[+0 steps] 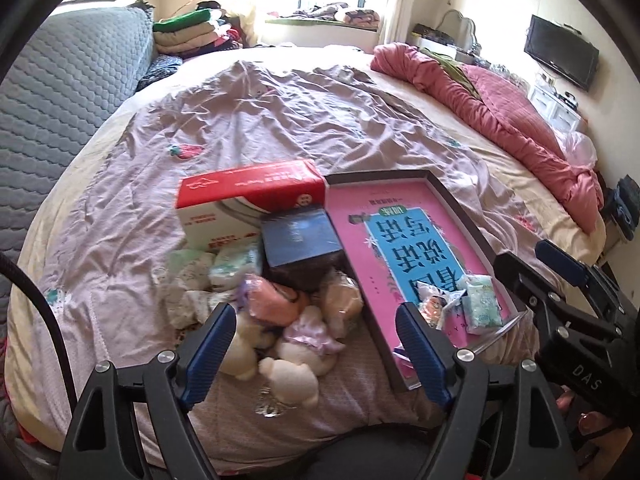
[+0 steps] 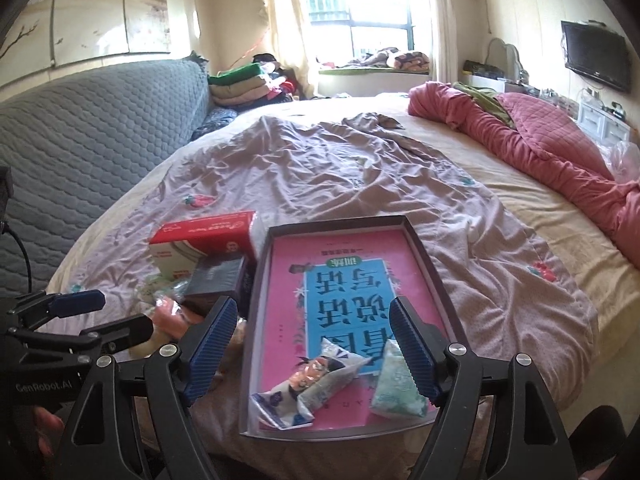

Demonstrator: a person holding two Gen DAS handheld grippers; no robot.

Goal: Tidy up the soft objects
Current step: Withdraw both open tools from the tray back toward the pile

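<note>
**On the bed, both claws empty**

Across the wrinkled mauve bedsheet (image 2: pixel 320 168) lies a dark shallow tray (image 2: pixel 424 256) holding three soft packets (image 2: pixel 320 380). Plush toys (image 1: pixel 280 344) heap beside it. Left gripper (image 1: pixel 316 344) and right gripper (image 2: pixel 314 344) gape wide, holding nothing.

A red quilt (image 2: pixel 552 148) lies along the bed's (image 2: pixel 520 216) far side, below a wall-mounted television (image 2: pixel 596 60).
</note>
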